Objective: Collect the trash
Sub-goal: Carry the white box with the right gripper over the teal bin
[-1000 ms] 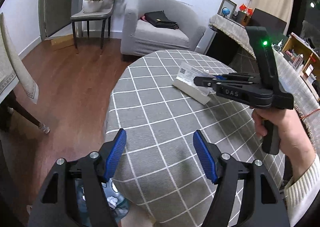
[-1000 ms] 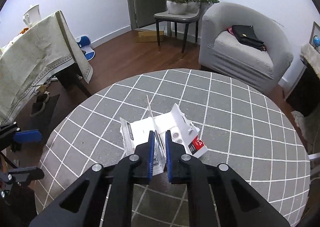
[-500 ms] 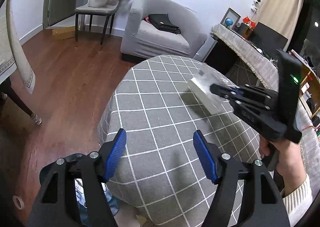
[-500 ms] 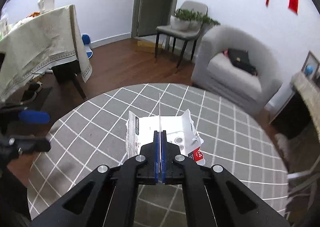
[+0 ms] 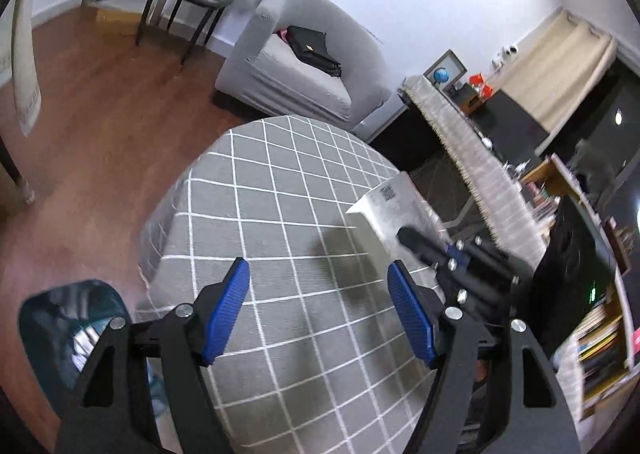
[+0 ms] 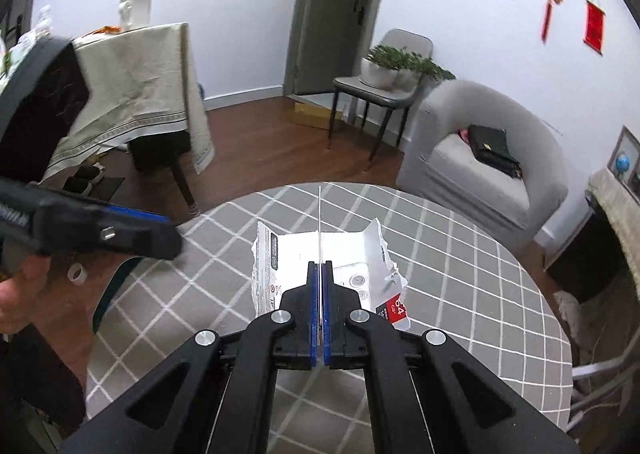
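**Torn packet lifted above the checked worktop**

The right gripper (image 6: 320, 282) has its blue fingers (image 6: 312, 306) pressed together on a thin flap of the torn white packaging (image 6: 292, 250), which stands edge-on between them. The packaging hangs clear above the round worktop (image 6: 460, 274), over the middle of its grey, white-checked cloth. The wrapper is ragged along its sides, with a dark printed strip on its left part and a red label with white figures at its lower right corner. In the left wrist view the same packaging (image 5: 394, 206) shows as a pale folded sheet with a small printed code, raised over the worktop's (image 5: 272, 222) right-hand edge, and the right gripper (image 5: 416, 240) clamps its lower end.

The left gripper (image 5: 318, 314) is spread wide, its ribbed blue fingers (image 5: 226, 314) well apart and holding nothing. It hovers over the near rim of the worktop. In the right wrist view the left gripper (image 6: 160, 242) shows side-on and blurred, to the left of the worktop, off its cloth.

A dark teal bin (image 5: 68, 326) stands on the wooden floor just beside the worktop's left edge, with crumpled shiny scraps inside. Beyond the worktop's far side sits a grey armchair (image 6: 488, 158) with a black bag (image 6: 492, 148) on its seat.
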Tool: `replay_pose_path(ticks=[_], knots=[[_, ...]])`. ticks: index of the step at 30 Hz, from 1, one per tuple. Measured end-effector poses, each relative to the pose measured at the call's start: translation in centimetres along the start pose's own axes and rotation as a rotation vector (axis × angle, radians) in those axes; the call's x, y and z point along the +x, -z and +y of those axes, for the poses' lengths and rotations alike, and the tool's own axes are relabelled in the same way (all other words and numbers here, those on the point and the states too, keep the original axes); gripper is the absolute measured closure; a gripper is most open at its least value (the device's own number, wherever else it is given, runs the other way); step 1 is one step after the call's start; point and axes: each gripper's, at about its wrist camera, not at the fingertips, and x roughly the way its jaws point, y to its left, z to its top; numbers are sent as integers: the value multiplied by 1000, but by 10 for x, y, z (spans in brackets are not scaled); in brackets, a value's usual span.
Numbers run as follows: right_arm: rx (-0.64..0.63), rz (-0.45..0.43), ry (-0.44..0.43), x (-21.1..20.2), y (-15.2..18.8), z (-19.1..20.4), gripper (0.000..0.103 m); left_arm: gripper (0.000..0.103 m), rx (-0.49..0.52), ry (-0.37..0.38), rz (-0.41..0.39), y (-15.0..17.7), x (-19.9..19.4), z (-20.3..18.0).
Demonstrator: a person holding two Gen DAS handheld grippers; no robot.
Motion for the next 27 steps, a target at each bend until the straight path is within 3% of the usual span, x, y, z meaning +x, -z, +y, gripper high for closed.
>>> replay_pose_path(ticks=[7,9,12,17,19,27], knots=[[-54,-18,-32,-2,-5,33,102,29,-50,-29,-10,-4,-3,3],[-58,-31,-45,-4,-8,38,102,34,-65,-44,-7,-6,-3,6],[-70,-38,-62,-4,-11,47,102,45,-100,-40,-23,-9,-10,17],[-77,-29,-75,1,-14,58,102,83,-115,-56,-36,-13,-20,25],[-75,-31,-81,1,-16,63,102,91,-113,-53,-37,-14,-23,26],[-56,-40,-86,-1,-16,75,102,95,-85,-89,-51,-15,-36,27]])
